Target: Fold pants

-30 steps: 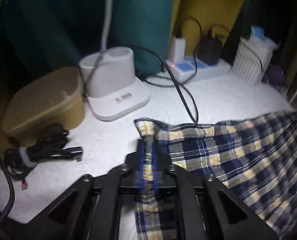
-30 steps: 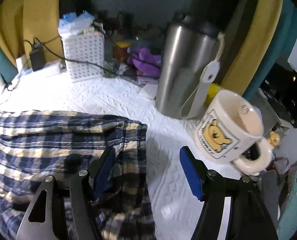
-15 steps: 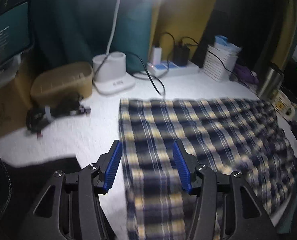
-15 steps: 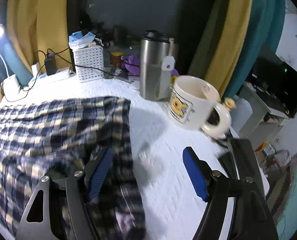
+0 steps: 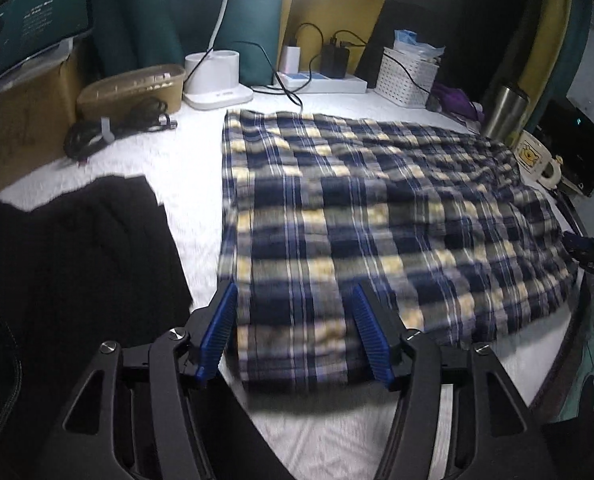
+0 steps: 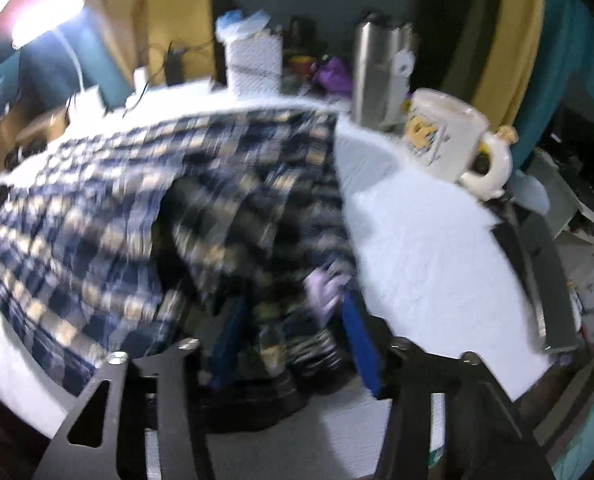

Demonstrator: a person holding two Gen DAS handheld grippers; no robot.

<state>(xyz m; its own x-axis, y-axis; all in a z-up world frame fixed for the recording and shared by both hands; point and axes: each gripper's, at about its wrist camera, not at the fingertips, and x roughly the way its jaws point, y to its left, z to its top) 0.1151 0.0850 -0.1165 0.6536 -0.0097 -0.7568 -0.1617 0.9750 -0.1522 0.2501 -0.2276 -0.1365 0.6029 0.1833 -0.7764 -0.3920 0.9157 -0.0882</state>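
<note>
My left tongs (image 5: 293,334) opening, empty, above soft limp plaid pants (image 5: 377,216); right tongs (image 6: 293,344) closing around bunched waistband edge — best hold there.

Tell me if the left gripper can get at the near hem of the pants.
Probably yes. The left gripper, its jaws opening, already straddles the near edge of the pants, nothing lies between, and the black cloth sits clear to its left.

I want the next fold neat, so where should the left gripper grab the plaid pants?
Probably the near left corner of the plaid pants, approached from the table's near edge. That hem lies flat just beyond the opening left gripper, with bare white table beside it.
</note>
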